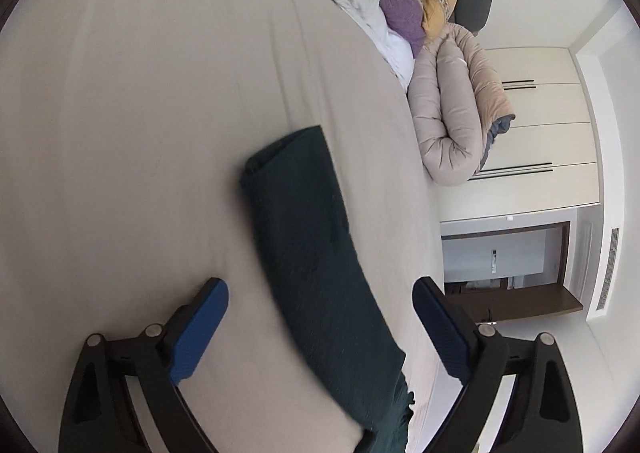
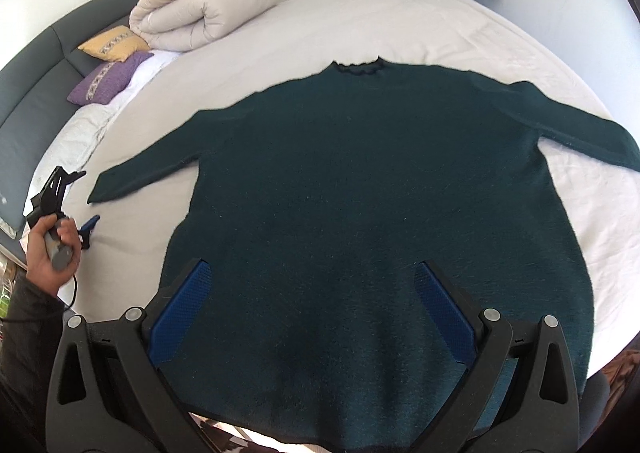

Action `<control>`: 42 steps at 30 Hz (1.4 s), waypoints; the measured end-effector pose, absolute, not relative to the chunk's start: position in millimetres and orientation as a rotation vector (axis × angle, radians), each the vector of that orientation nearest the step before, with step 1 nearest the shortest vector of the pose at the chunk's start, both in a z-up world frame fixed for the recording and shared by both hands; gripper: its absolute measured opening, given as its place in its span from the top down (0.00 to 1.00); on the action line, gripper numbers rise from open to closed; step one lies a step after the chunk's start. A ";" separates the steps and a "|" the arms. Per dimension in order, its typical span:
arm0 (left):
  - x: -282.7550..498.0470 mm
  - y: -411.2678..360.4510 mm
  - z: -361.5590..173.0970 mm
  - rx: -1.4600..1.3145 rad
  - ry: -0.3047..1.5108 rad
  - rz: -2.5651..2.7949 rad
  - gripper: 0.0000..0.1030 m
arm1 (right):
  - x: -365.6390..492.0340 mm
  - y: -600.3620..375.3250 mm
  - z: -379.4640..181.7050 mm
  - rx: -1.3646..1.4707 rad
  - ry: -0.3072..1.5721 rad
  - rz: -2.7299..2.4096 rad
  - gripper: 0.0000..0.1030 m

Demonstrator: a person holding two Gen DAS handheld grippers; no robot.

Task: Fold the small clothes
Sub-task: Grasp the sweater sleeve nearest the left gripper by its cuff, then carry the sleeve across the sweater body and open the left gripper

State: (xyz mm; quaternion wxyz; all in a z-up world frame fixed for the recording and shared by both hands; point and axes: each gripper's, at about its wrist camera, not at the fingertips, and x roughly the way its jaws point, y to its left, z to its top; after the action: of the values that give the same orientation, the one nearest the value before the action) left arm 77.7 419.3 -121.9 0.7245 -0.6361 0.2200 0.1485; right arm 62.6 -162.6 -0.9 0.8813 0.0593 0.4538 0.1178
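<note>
Nothing is folded yet, as far as I can judge: the dark green sweater [image 2: 360, 205] lies flat and spread on the bed [image 2: 420, 21], body toward me, collar at the far side, both sleeves stretched out to left and right. Nearest me, my right claw [image 2: 312, 317] hangs over the sweater's near hem with its blue pads wide apart and nothing pinched between them. Out at the left, my left claw [image 1: 320, 329] is also spread wide, its fingers straddling the left sleeve [image 1: 312, 265] without pressing on it; the cuff lies just past the tips. I reckon the first fold, bringing that sleeve in over the body, is what comes now, and every later fold is left to do.

My view of the near hem is cut off by my own right claw's frame. The right sleeve runs out toward the picture's edge, so its cuff is hard to make out. Beyond, a rolled duvet [image 2: 200, 13] and two cushions [image 2: 112, 65] sit at the far left.
</note>
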 end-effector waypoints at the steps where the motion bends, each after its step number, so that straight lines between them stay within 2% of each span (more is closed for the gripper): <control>1: 82.1 421.5 -121.3 -1.403 0.478 0.322 0.09 | 63.6 -161.2 -3.5 0.129 0.951 0.245 0.00; 4: 93.9 427.6 -127.9 -1.432 0.466 0.309 0.20 | 71.0 -157.1 -11.7 0.143 0.961 0.247 0.00; 6: 100.0 431.9 -136.0 -1.462 0.464 0.315 0.35 | 72.7 -154.7 -15.1 0.141 0.963 0.247 0.01; 8: 107.6 436.2 -143.9 -1.494 0.474 0.308 0.65 | 72.7 -154.5 -17.2 0.143 0.965 0.250 0.01; 9: 111.8 437.1 -148.4 -1.514 0.481 0.298 0.73 | 73.3 -154.8 -18.4 0.145 0.965 0.249 0.01; 10: 114.5 437.4 -151.7 -1.524 0.490 0.295 0.87 | 73.0 -155.8 -19.4 0.148 0.963 0.246 0.01; 11: 116.7 437.2 -152.8 -1.524 0.493 0.299 0.93 | 73.9 -157.3 -20.8 0.153 0.964 0.243 0.01; 16: 126.1 421.6 -134.2 -1.399 0.509 0.347 0.93 | 77.6 -174.3 -26.2 0.211 0.960 0.221 0.01; 20: 169.1 373.3 -79.2 -1.105 0.560 0.258 0.94 | 85.3 -193.0 -32.2 0.268 0.957 0.203 0.02; 23: 215.7 291.5 -30.6 -0.760 0.624 0.121 0.94 | 93.8 -210.2 -36.6 0.319 0.958 0.193 0.02; 25: 238.8 205.5 -7.3 -0.420 0.667 0.029 0.94 | 105.5 -224.5 -37.2 0.352 0.943 0.184 0.02; 28: 241.6 92.0 -15.8 0.060 0.678 -0.035 0.94 | 127.7 -244.2 -36.5 0.398 0.930 0.177 0.02; 31: 221.6 21.1 -55.7 0.382 0.673 -0.097 0.94 | 160.8 -266.4 -40.3 0.495 0.948 0.223 0.02; 34: 214.4 7.3 -77.9 0.455 0.691 -0.109 0.94 | 198.0 -272.8 -47.1 0.573 0.981 0.278 0.04; 38: 209.3 15.3 -81.7 0.462 0.671 -0.089 0.93 | 266.9 -253.7 -65.1 0.727 1.065 0.441 0.12; 42: 203.1 14.5 -79.2 0.455 0.658 -0.089 0.93 | 325.0 -221.2 -96.6 0.889 1.183 0.554 0.12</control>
State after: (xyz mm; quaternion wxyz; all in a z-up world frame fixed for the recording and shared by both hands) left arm 203.1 14.5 -79.2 0.9202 0.2212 0.3200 -0.0434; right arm 325.0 -221.2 -96.6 0.7039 0.3997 0.5317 0.2492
